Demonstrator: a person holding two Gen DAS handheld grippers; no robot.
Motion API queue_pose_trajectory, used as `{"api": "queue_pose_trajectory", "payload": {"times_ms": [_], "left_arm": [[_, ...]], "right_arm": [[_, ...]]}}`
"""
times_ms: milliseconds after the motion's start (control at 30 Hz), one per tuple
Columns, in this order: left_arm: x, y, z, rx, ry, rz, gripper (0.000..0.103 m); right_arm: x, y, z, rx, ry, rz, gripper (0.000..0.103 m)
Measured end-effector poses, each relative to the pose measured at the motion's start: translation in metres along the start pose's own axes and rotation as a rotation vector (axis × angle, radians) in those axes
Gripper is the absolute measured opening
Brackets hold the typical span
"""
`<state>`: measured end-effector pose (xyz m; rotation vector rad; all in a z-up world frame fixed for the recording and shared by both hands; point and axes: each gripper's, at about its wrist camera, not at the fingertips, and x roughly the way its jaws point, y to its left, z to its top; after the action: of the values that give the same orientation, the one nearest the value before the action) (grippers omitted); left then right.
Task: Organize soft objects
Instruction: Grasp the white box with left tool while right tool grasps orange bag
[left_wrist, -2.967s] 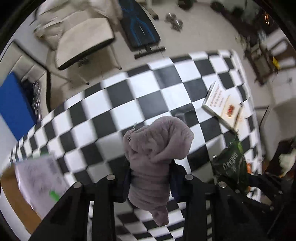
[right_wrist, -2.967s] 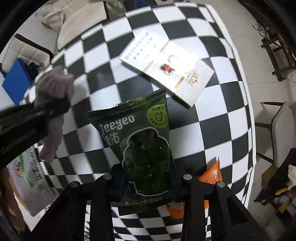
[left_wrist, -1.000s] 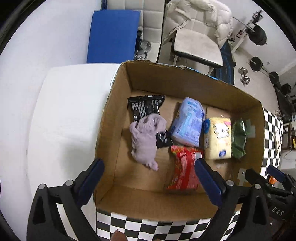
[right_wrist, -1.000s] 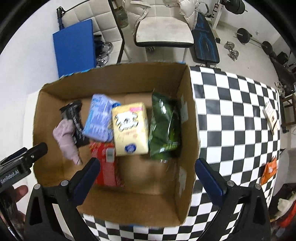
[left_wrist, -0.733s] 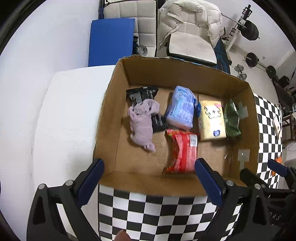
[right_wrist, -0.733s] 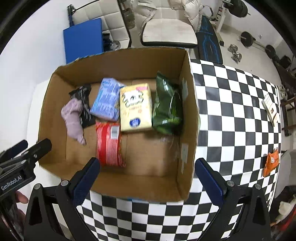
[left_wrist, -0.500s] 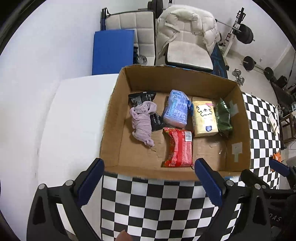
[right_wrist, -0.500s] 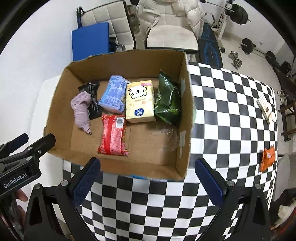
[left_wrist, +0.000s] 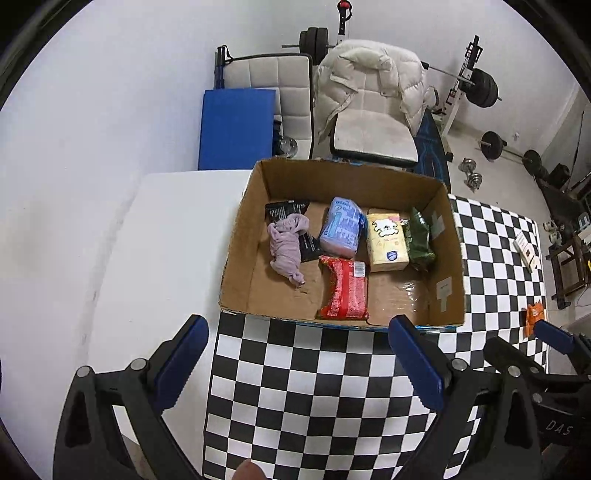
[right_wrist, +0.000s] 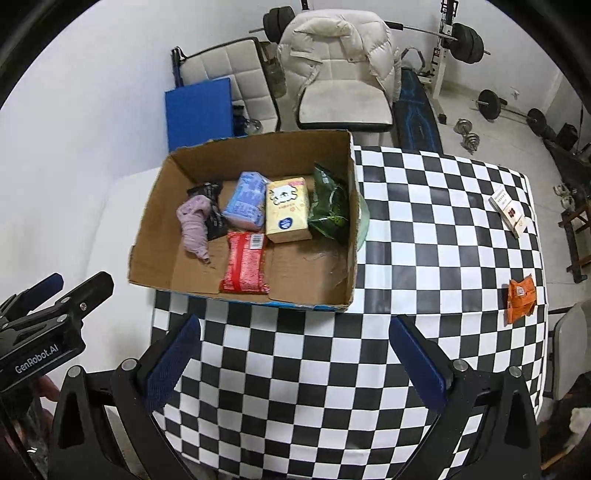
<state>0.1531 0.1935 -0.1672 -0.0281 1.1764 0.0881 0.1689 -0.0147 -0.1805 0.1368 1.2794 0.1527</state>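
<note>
Now the orange packet (right_wrist: 521, 301) lies far right of the spread, empty right hand-held gripper (right_wrist: 295, 363), nearer than the left one.

A home gym room: a barbell rack (left_wrist: 466, 86) holds plated bars against the white wall; dumbbells (left_wrist: 471, 176) lie on the floor; a puffer jacket (left_wrist: 364, 74) drapes a padded chair (left_wrist: 371, 136).

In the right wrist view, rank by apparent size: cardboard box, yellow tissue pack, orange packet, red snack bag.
1. cardboard box, clearly largest.
2. yellow tissue pack and red snack bag look about alike; I won't rank them.
3. orange packet, smallest.
</note>
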Motion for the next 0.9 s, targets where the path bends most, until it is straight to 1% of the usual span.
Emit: {"api": "queue_pose_trajectory", "payload": {"times_ms": [100,167,267,300,367,400,433,467,533,567,633,667,733,767,833,867,900], "left_arm": [[-0.011,-0.015,0.004,0.021,-0.007,0.003,0.1],[-0.018,-0.036,0.009,0.059,-0.017,0.007,0.1],[-0.025,-0.077,0.019,0.126,-0.046,0.007,0.1],[-0.024,-0.093,0.022,0.155,-0.047,0.003,0.1],[-0.019,-0.138,0.031,0.239,-0.042,-0.006,0.1],[-0.016,-0.154,0.033,0.269,-0.042,-0.01,0.1],[-0.009,-0.181,0.038,0.319,-0.039,-0.014,0.1],[-0.004,-0.2,0.041,0.353,-0.035,-0.017,0.1],[0.014,-0.251,0.051,0.431,-0.012,-0.019,0.1],[0.024,-0.273,0.056,0.461,0.006,-0.037,0.1],[0.044,-0.31,0.066,0.489,0.055,-0.057,0.1],[0.061,-0.337,0.074,0.5,0.105,-0.089,0.1],[0.084,-0.371,0.082,0.496,0.178,-0.115,0.1],[0.103,-0.394,0.089,0.483,0.243,-0.139,0.1],[0.129,-0.424,0.097,0.449,0.331,-0.173,0.1],[0.148,-0.442,0.102,0.417,0.394,-0.182,0.1],[0.161,-0.455,0.107,0.392,0.434,-0.188,0.1]], "right_arm": [[-0.008,-0.008,0.001,0.016,-0.009,0.04,0.103],[-0.016,-0.021,0.003,0.044,-0.017,0.071,0.103],[-0.029,-0.058,0.006,0.095,-0.03,0.086,0.103],[-0.034,-0.076,0.007,0.118,-0.036,0.079,0.103],[-0.042,-0.116,0.007,0.18,-0.041,0.044,0.103],[-0.044,-0.142,0.006,0.226,-0.044,0.019,0.103],[-0.045,-0.168,0.005,0.272,-0.044,0.001,0.103],[-0.045,-0.195,0.003,0.326,-0.041,-0.018,0.103],[-0.04,-0.257,-0.003,0.458,-0.023,-0.044,0.103],[-0.035,-0.293,-0.008,0.541,-0.01,-0.052,0.103],[-0.021,-0.347,-0.017,0.661,0.009,-0.067,0.103],[-0.012,-0.373,-0.022,0.727,0.03,-0.075,0.103],[0.012,-0.419,-0.034,0.865,0.073,-0.056,0.103],[0.028,-0.44,-0.039,0.925,0.101,-0.046,0.103],[0.053,-0.465,-0.045,1.0,0.142,-0.016,0.103],[0.063,-0.471,-0.046,1.026,0.157,-0.005,0.103],[0.076,-0.479,-0.047,1.054,0.178,0.005,0.103]]}}
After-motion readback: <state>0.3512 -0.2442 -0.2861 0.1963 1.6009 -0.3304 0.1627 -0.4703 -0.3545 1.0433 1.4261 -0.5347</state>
